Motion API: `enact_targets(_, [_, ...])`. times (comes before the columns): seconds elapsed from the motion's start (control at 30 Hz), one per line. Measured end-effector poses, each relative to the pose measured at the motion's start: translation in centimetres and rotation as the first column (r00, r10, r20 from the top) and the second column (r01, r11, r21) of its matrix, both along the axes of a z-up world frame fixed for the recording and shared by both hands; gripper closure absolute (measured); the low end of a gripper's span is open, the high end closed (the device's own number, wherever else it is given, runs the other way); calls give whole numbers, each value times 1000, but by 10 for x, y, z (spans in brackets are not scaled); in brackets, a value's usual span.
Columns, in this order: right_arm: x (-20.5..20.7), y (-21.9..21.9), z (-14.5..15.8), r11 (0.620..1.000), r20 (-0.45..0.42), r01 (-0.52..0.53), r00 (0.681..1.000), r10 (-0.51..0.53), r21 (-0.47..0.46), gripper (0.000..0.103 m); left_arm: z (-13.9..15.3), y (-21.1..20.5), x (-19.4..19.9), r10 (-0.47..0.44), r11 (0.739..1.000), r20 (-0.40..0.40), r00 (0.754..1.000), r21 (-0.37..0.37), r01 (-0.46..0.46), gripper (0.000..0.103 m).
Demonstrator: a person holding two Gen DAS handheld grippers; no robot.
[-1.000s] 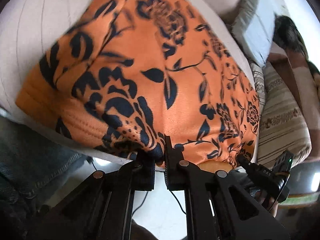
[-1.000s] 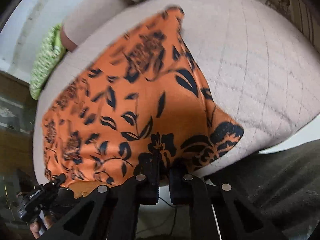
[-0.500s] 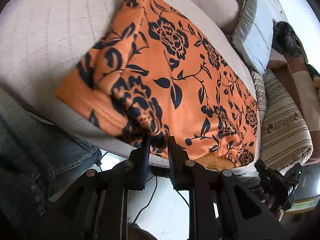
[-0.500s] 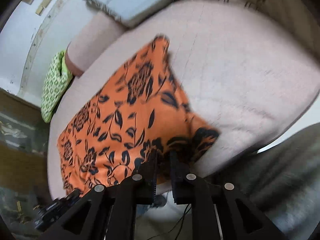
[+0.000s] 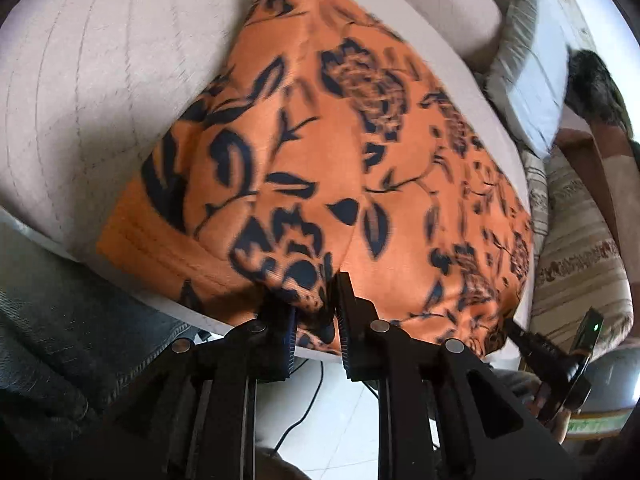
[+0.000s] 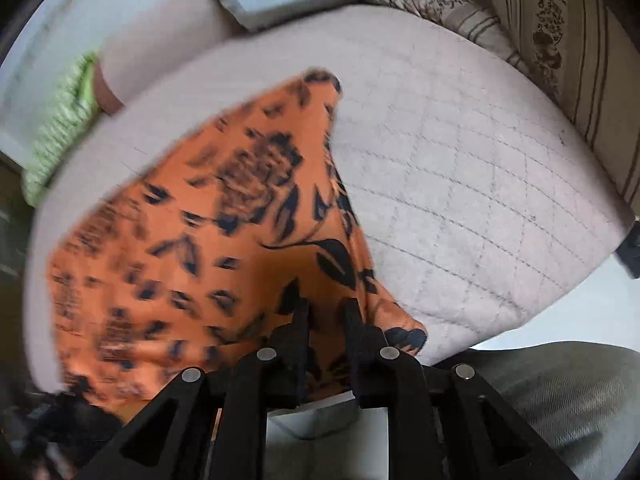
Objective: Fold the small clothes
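Note:
An orange garment with dark flowers (image 5: 340, 160) lies spread on a pale quilted cushion (image 5: 80, 80), its near edge hanging over the cushion's front. My left gripper (image 5: 314, 300) stands at that near edge, with a bunched fold of the fabric filling the narrow gap and touching both pads. In the right wrist view the garment (image 6: 200, 240) reaches my right gripper (image 6: 326, 308) at its near right corner. Those jaws are opening, and the cloth lies between them without being pinched. The right gripper's body (image 5: 560, 360) shows low on the right of the left wrist view.
A grey-blue pillow (image 5: 532, 92) and a striped sofa seat (image 5: 580, 240) lie beyond the cushion. A green cloth (image 6: 60, 128) sits at the far left. A person's jeans leg (image 5: 60, 320) and grey trouser leg (image 6: 560, 400) flank the grippers. A cable (image 5: 312, 400) crosses the white floor.
Both pairs of jaws have parted a little from tightly shut. The right one has widened further and let the corner go. Both grippers have shifted at the garment's near edge.

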State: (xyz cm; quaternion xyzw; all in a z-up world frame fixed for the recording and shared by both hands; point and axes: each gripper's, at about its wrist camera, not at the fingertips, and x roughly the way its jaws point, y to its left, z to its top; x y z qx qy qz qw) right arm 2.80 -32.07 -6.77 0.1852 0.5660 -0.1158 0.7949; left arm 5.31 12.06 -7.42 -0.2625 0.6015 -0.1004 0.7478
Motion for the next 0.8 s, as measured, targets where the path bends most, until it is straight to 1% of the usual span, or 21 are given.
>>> enact_targets(0.03, [0, 0, -4, 1000, -17, -5, 1000, 6, 11, 85, 0, 3, -1, 14, 1000, 7, 1000, -12, -14, 89])
enact_targets(0.07, [0, -1, -5, 1000, -25, 2, 1000, -1, 3, 85, 4, 3, -1, 14, 1000, 27, 1000, 9, -15, 91])
enact_targets(0.13, [-3, -5, -3, 999, -24, 19, 1000, -19, -27, 86, 10, 2, -3, 14, 996, 62, 998, 88, -19, 91])
enact_targets(0.23, [-5, -11, -10, 999, -42, 46, 998, -46, 5, 85, 5, 0, -2, 2, 994, 44, 999, 105, -6, 91])
enact_targets(0.27, [-6, -13, -8, 999, -34, 51, 998, -51, 13, 86, 6, 0, -2, 0, 995, 45, 999, 104, -5, 91])
enact_targets(0.3, [-9, -15, -2, 998, -5, 61, 998, -61, 22, 86, 8, -1, -3, -7, 995, 50, 999, 101, 2, 91])
enact_targets(0.33, [-13, -18, 7, 997, 50, 74, 996, -75, 33, 86, 11, -2, -4, -20, 994, 59, 998, 105, 14, 91])
enact_targets(0.37, [-19, -22, 20, 995, 124, 92, 987, -97, 46, 86, 12, -4, -6, -31, 994, 65, 997, 108, 24, 91])
enact_targets(0.4, [-26, -26, 34, 992, 209, 106, 971, -119, 69, 86, 13, -5, -7, -42, 993, 68, 997, 109, 35, 91])
enact_targets(0.43, [-33, -28, 47, 990, 287, 109, 949, -131, 94, 83, 15, -7, -9, -54, 993, 72, 996, 109, 46, 91])
enact_targets(0.5, [-45, -29, 70, 989, 421, 92, 897, -135, 119, 80, 19, -10, -14, -70, 992, 86, 994, 107, 60, 91])
enact_targets(0.53, [-50, -27, 77, 989, 474, 75, 871, -129, 131, 73, 22, -11, -17, -75, 992, 97, 993, 105, 64, 91])
enact_targets(0.57, [-51, -23, 82, 988, 500, 61, 857, -124, 141, 65, 26, -13, -19, -78, 992, 111, 991, 104, 66, 91])
enact_targets(0.6, [-52, -20, 84, 987, 526, 41, 842, -119, 157, 60, 33, -13, -24, -86, 992, 138, 987, 103, 72, 91])
enact_targets(0.63, [-52, -16, 86, 985, 540, 23, 834, -113, 171, 56, 39, -15, -28, -92, 992, 163, 982, 103, 76, 89])
enact_targets(0.67, [-50, -11, 86, 983, 544, 0, 833, -101, 182, 56, 44, -15, -31, -96, 992, 190, 977, 98, 79, 79])
enact_targets(0.7, [-46, -5, 87, 981, 545, -32, 835, -79, 192, 56, 53, -15, -36, -95, 993, 229, 969, 83, 78, 63])
enact_targets(0.73, [-42, 0, 88, 977, 543, -68, 838, -54, 203, 56, 59, -14, -38, -89, 995, 252, 964, 75, 72, 54])
enact_targets(0.77, [-37, 6, 90, 973, 540, -99, 841, -30, 209, 56, 67, -10, -40, -75, 996, 283, 956, 66, 59, 42])
enact_targets(0.8, [-29, 13, 93, 967, 535, -146, 845, 10, 211, 56, 75, -9, -40, -58, 997, 307, 950, 60, 42, 39])
